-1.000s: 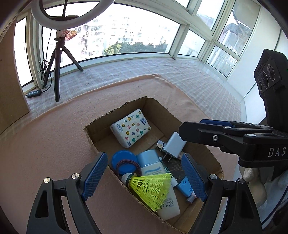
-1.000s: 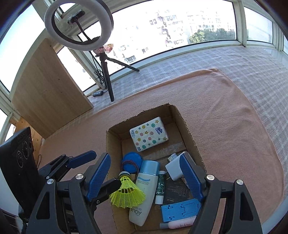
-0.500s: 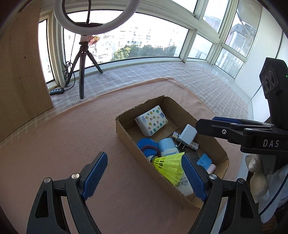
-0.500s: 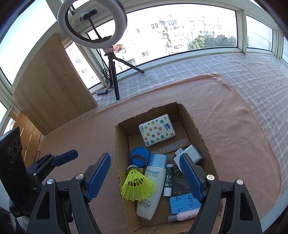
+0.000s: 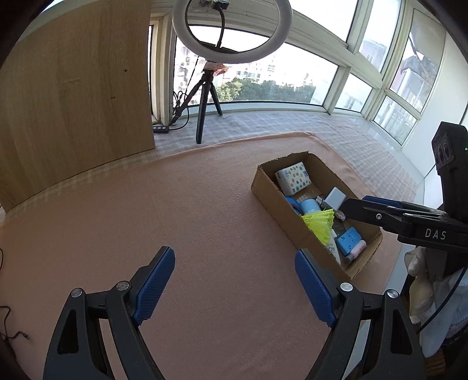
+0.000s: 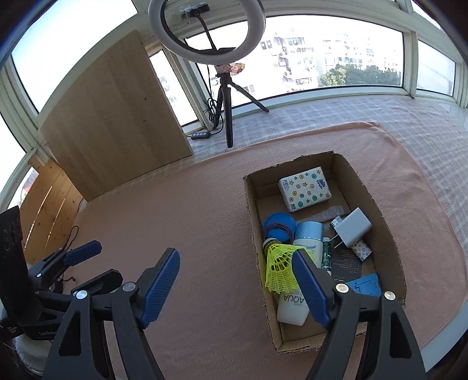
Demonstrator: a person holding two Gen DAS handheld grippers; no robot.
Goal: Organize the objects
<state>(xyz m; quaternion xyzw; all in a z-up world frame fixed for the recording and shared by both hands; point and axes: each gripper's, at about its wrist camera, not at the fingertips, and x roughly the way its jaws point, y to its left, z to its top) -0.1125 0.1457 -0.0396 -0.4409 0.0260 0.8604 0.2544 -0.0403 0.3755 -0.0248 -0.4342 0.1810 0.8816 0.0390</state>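
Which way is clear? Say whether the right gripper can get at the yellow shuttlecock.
Probably yes: the right gripper is open and empty, and the yellow shuttlecock lies uncovered on top in the open cardboard box, near its fingers.

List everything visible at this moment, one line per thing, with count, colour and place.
cardboard box: 1, brown, on the pink blanket
tissue pack: 1, white with stars, box's far end
charger: 1, white, right side
shuttlecock: 1, yellow, left side
AQUA bottle: 1, white, blue cap, lying in box
round lid: 1, blue, by left wall
blue holder: 1, near end
ring light: 1, white, on tripod by window
wooden board: 1, left
left gripper: open, empty
right gripper: open, empty
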